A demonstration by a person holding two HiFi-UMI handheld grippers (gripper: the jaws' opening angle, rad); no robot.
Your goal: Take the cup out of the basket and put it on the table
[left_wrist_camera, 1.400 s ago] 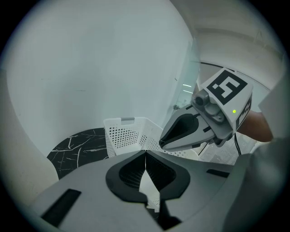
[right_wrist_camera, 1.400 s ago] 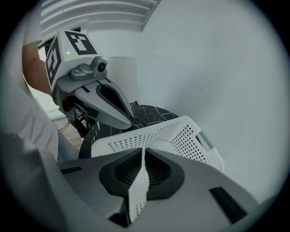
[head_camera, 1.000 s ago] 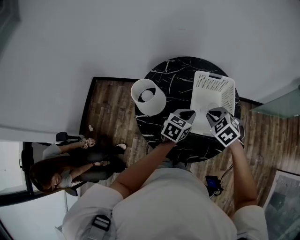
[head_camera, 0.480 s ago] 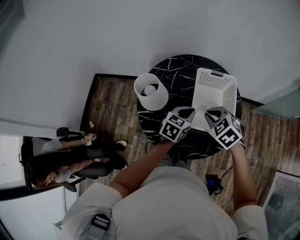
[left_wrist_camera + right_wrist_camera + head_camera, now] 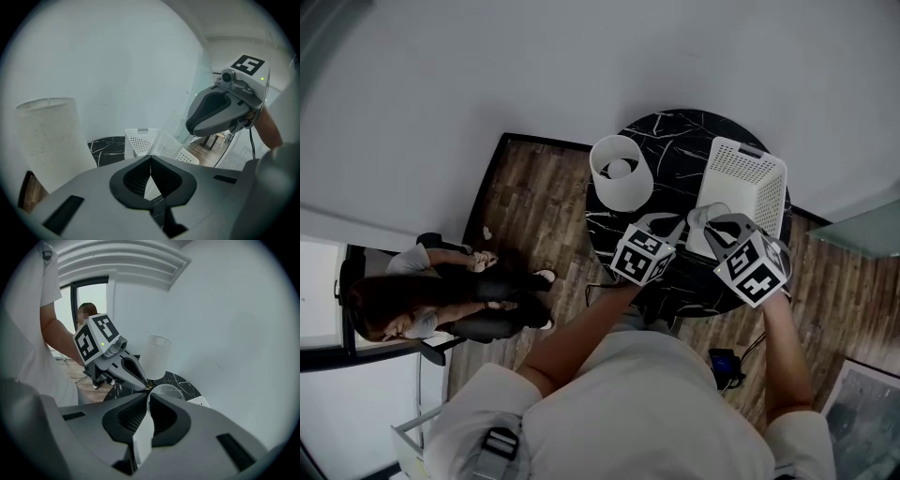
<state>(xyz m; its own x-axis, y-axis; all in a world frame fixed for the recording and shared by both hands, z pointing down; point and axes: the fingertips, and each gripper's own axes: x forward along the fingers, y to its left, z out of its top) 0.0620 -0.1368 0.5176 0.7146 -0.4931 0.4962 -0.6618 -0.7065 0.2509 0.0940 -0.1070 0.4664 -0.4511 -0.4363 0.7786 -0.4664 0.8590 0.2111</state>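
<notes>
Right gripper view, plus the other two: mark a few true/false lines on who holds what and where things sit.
1. The right gripper is shut on the cup. True.
2. The left gripper is clamped on the basket. False: its fingers are together with nothing between them, and the basket lies beyond them.
3. The basket sits on the wooden floor. False: it sits on the round black marble table.
4. In the head view, a white cylinder is to the left of the basket. True.
</notes>
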